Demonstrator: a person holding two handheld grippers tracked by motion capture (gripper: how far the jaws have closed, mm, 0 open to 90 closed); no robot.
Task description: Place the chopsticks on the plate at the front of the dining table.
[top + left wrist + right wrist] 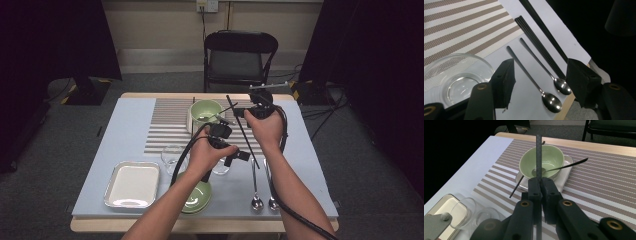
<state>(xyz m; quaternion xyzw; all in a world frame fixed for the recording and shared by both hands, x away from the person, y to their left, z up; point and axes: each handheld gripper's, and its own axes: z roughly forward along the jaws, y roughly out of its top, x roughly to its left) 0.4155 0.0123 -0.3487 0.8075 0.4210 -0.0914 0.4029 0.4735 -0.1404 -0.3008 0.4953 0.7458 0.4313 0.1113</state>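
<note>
Clamped between the pressed-together jaws of the right claw [541, 185] is a single black chopstick [539, 152], thin, straight and finely textured, seen standing up across the green bowl [541, 160] in the right gripper view. From the high view the chopstick [241, 131] is held above the desk [125, 130], slanting over the striped placemat [170, 120] beside the bowl [205, 111]. A spoon [559, 167] is leaned inside the bowl, which is set on a white square dish [564, 173]. The left claw [537, 80] is released, its jaws spread wide and empty above two steel spoons [541, 77] and another black chopstick [539, 46]. A glass bowl [456, 77] is seen just beside them.
</note>
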